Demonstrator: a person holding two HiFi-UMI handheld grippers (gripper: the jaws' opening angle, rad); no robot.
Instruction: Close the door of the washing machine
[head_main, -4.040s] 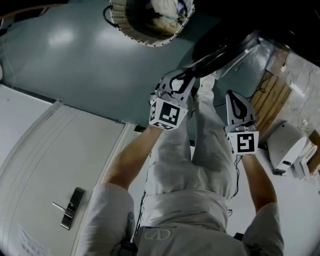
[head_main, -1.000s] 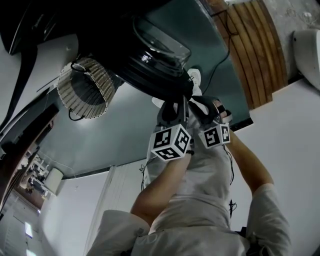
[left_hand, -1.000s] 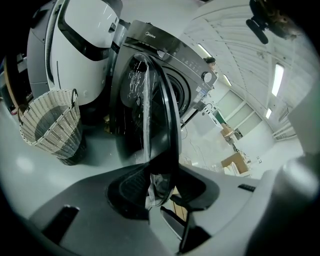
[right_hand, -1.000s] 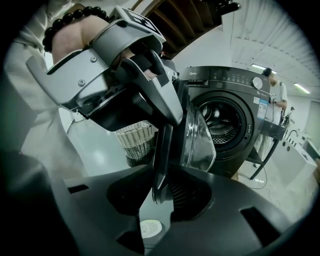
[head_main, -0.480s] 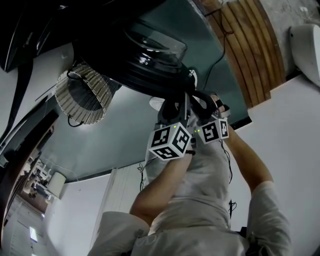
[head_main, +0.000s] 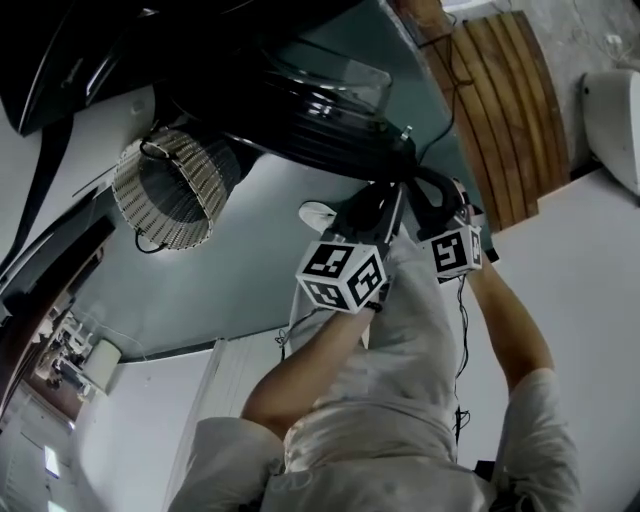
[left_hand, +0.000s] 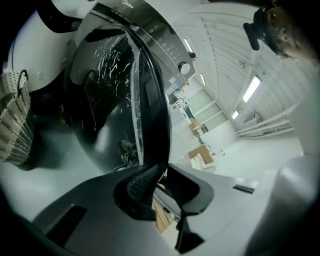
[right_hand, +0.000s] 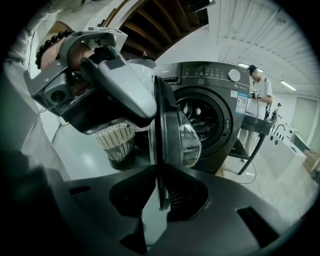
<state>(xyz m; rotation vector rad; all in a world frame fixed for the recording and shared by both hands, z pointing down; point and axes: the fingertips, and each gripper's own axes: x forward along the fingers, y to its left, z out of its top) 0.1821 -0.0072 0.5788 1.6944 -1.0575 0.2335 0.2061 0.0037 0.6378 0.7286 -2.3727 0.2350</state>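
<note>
- Task item: one front-loading washing machine (right_hand: 215, 115) with one door (right_hand: 176, 131). The door stands swung open, well clear of the drum opening and edge-on to both grippers.
- Left gripper (left_hand: 162, 172): the jaws are partly apart and closing. The door's rim enters between their tips, and no firm clamp shows.
- Right gripper (right_hand: 159, 195): the jaws are closing with the thin rim between the pads (right_hand: 185, 197). Floor shows through on one side, so it is not yet clamped.
- Governing relation: the rim runs upright, straight out from the right jaws, and the drum opening lies to the door's right in that view. In my judgement, the swing must go that way.
- Both grippers sit just beside each other at the rim, the left further along it. Neither is markedly nearer.
- Count: two grippers, one door, one machine, one wicker basket (head_main: 165, 190), one person (right_hand: 258, 92) beyond the machine.
</note>
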